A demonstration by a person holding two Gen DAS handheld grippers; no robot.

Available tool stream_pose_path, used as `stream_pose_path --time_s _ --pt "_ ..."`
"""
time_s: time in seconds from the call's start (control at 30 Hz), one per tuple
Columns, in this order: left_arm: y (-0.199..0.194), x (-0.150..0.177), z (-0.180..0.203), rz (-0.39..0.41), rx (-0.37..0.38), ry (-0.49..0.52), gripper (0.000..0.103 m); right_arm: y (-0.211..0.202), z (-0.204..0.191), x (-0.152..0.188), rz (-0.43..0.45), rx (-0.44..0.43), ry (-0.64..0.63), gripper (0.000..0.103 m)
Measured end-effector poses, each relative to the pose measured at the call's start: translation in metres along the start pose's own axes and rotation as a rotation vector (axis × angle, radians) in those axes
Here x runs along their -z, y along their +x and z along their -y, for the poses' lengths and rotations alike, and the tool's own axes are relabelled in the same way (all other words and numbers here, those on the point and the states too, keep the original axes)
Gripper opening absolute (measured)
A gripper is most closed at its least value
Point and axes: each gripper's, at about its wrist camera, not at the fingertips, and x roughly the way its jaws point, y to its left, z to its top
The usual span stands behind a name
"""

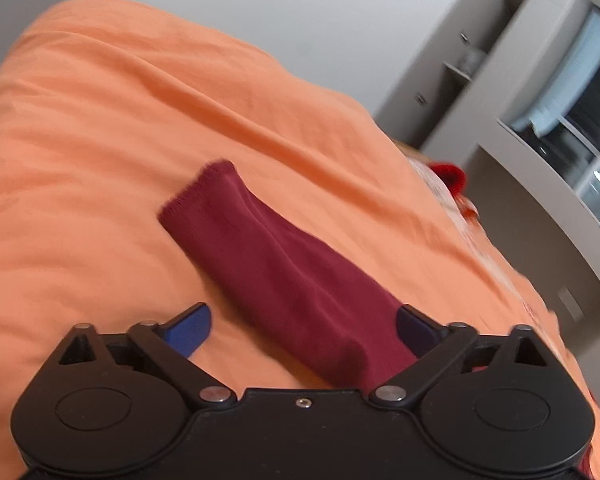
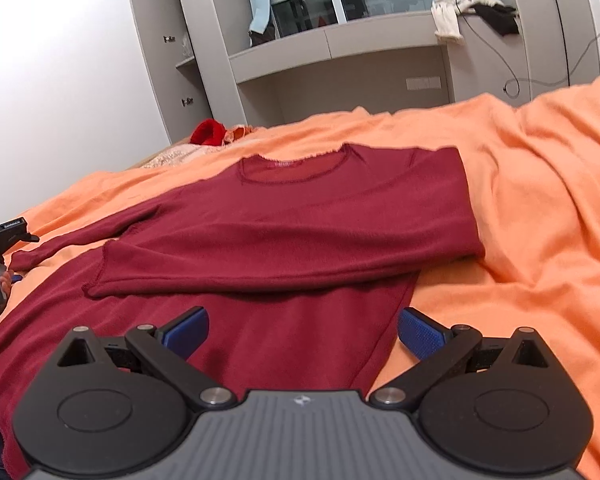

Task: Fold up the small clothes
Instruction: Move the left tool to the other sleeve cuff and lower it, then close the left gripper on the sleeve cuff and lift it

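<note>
Shirt, dark red and long-sleeved, spread flat on orange bedspread, neck hole toward the far cupboards. Partly folded, by the look of it: right sleeve already laid across the chest, cuff pointing to the left of the picture; left sleeve not yet folded, stretched out sideways on the bedspread. Likely left to do: bring that sleeve in, then fold the body up from the hem.

Left gripper wide open, straddling the outstretched sleeve near its shoulder end, blue pads on either side and not pressing the cloth, so nothing held. Right gripper also spread wide, hovering over the lower body of the shirt near its right edge, empty.

Seen only from the right wrist: whole shirt, crossed sleeve, neckline, a hand with the other tool at the far left, small pile of clothes on a ledge. Seen only from the left wrist: close view of the loose sleeve's cuff with its rough stitched edge. Red bundle at the far bed edge visible in both.
</note>
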Motion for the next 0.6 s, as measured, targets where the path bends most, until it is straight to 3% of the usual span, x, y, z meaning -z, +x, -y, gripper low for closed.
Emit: stream_pose_path --time_s 0.07,0.1,0.17,0.2,0.23,0.37,0.5,0.6 --pt "0.001 -0.002 -0.002 0.037 -0.023 -0.033 0.083 0.002 0.001 0.001 -0.010 0.000 0.005 0.103" --pt "0.003 -0.004 -0.004 0.050 -0.033 -0.052 0.073 0.002 0.002 0.002 -0.011 -0.001 0.005 0.103" --pt "0.005 -0.006 -0.011 0.071 -0.040 -0.103 0.047 0.002 0.001 0.003 -0.013 -0.002 0.003 0.103" --pt "0.006 -0.008 -0.015 0.068 -0.038 -0.129 0.026 0.003 0.001 0.003 -0.014 -0.003 0.002 0.103" --pt "0.009 -0.009 -0.020 0.057 -0.031 -0.159 0.015 0.003 0.001 0.003 -0.015 -0.003 0.003 0.103" --pt "0.009 -0.010 -0.029 0.081 0.016 -0.240 0.007 0.002 0.001 0.003 -0.014 -0.007 0.007 0.103" --pt "-0.013 -0.014 -0.007 0.160 0.082 -0.144 0.006 0.001 0.001 0.003 -0.011 -0.011 0.010 0.103" --pt "-0.035 -0.019 0.020 0.191 0.209 -0.034 0.006 0.000 0.000 0.004 -0.006 -0.011 0.009 0.103"
